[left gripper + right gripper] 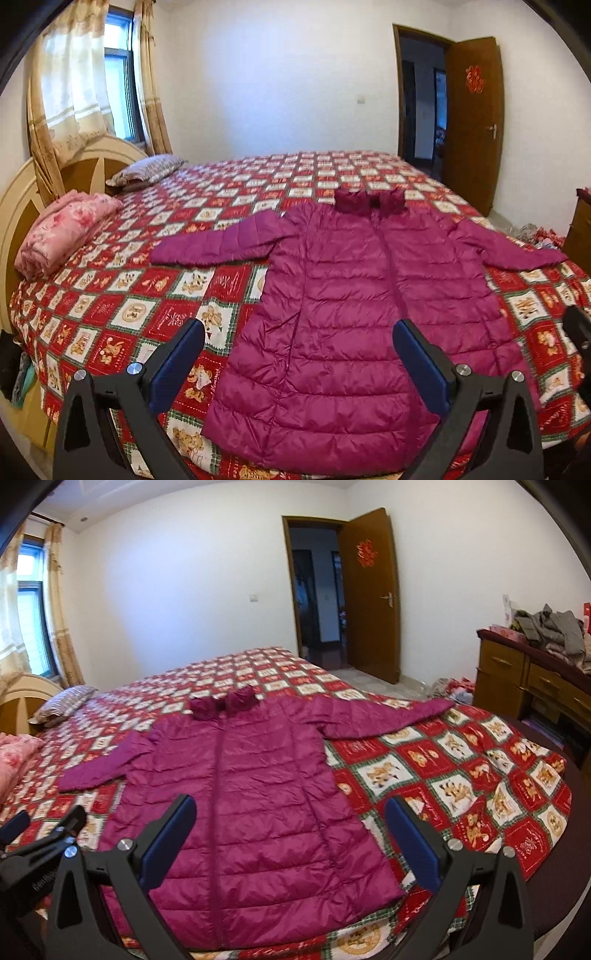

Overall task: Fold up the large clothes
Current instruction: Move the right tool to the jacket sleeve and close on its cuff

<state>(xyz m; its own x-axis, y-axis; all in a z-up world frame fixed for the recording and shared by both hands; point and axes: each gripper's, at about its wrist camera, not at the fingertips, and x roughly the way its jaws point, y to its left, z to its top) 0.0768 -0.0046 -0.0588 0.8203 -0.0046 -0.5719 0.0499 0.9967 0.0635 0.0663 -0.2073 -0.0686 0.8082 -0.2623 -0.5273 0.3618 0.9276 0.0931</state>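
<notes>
A long magenta quilted puffer coat [343, 306] [240, 786] lies flat, front up and zipped, on the bed, with both sleeves spread out sideways and the collar at the far end. My left gripper [299, 354] hovers open above the coat's hem, its blue-padded fingers [177, 365] wide apart and holding nothing. My right gripper [290, 830] is also open, above the hem's right part, empty. The left gripper's tip [48, 830] shows at the lower left of the right wrist view.
The bed carries a red, white and green checked bedspread [122, 306] [461, 775]. A folded pink quilt [62, 229] and a pillow [147, 171] lie by the headboard [22, 195]. A wooden dresser [532, 679] piled with clothes stands right, past an open door [373, 594].
</notes>
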